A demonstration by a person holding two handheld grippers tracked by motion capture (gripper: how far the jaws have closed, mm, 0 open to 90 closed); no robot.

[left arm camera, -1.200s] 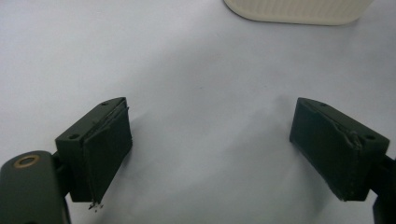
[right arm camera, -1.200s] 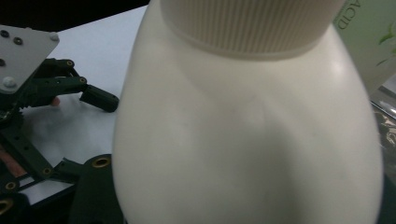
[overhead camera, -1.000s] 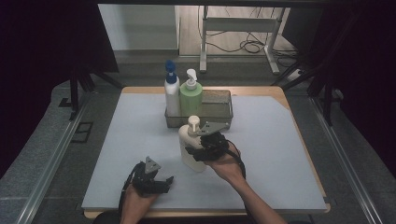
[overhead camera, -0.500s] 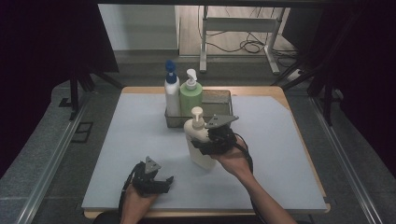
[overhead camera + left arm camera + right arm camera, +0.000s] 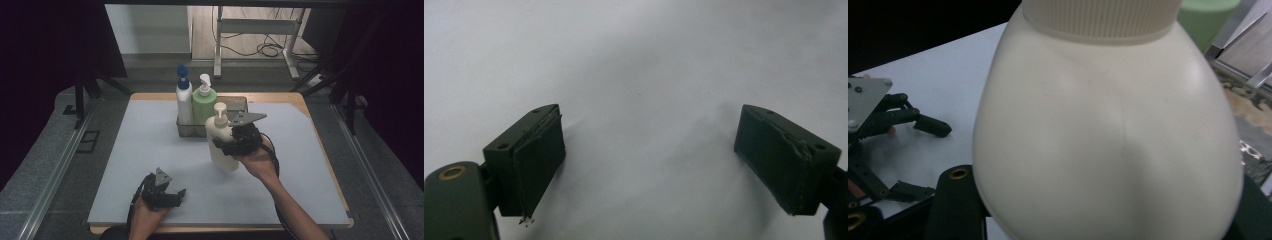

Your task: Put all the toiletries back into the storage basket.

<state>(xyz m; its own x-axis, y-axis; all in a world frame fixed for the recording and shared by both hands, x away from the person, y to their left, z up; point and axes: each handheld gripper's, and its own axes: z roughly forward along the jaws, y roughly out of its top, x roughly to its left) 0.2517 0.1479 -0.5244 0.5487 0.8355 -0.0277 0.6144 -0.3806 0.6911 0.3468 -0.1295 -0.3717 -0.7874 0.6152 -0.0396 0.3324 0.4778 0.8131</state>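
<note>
The right gripper (image 5: 231,142) clamps the cream plastic pump bottle (image 5: 220,137) by its body, holding it tilted above the middle of the pale blue table mat (image 5: 300,165), just in front of the metal wire basket (image 5: 239,105). Near the mat's front edge, the left gripper (image 5: 175,194) rests with jaws wide and empty

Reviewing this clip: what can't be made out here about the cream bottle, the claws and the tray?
- Right claw: in the right gripper view the cream pump bottle covers both pads, so contact is not visible.
- Cream pump bottle's nozzle: cut off by the top edge there.
- Metal tray: in the high view its floor hides behind the bottles.
- Bottle labels: too small in the high view.
- Left claw: open over the mat; touching or hovering is unclear.
</note>
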